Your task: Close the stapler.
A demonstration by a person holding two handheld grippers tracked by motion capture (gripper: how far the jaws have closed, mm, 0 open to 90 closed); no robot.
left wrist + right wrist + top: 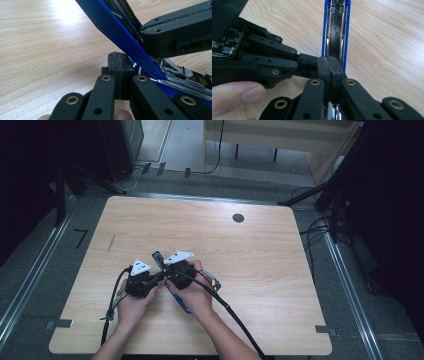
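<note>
wooden table [260, 250] | blue stapler [335, 30] (opened) | left claw [121, 75] together | right claw [329, 72] together

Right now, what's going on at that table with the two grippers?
A person is working on a blue stapler that is swung open near the front of the wooden table, metal channel exposed. The right gripper has its jaws closed together at the stapler's blue arm, though whether they pinch it is hard to tell. The left gripper, also closed, sits right beside it, its tips against the stapler. Both hands are close together, low over the table.
</note>
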